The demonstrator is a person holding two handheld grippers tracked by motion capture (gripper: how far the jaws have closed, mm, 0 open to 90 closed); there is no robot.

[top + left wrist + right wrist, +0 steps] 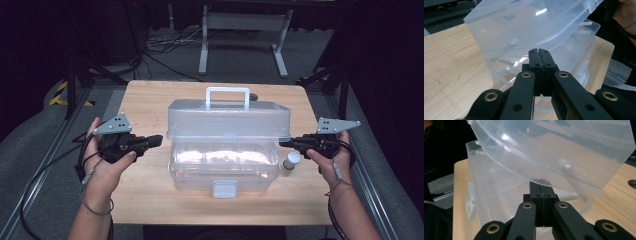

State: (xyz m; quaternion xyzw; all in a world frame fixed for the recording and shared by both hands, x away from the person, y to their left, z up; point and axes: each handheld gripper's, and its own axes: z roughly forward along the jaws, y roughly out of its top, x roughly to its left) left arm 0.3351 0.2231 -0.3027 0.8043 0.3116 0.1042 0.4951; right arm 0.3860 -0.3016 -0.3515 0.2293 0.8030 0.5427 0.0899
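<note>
Tools first: the left tool (156,140) sits at the left end of the clear plastic box (223,167), its two black jaws pressed flat together with nothing between them. In the left gripper view the same tool (539,51) has its joined tips just under the edge of the lid (529,27), close against the plastic; whether they touch it I cannot tell. The right tool (286,144) mirrors it at the right end of the box, jaws likewise closed on nothing. In the right gripper view its tips (540,182) sit right below the lid's lower rim (554,152), seemingly against it.

The left hand (107,165) holds its tool from the near left of the box, and the right hand (332,160) holds the other from the near right.

The box stands in the middle of the desk (145,100), its long side facing the person. Its lid (229,118) is raised clear of the base, so there is a gap between them, and a white carry handle (228,97) stands up from the top of the lid. A latch tab (224,188) hangs at the middle of the box's near side.

A small white-capped bottle (290,162) stands upright just beside the box's right end, below the right tool.
</note>
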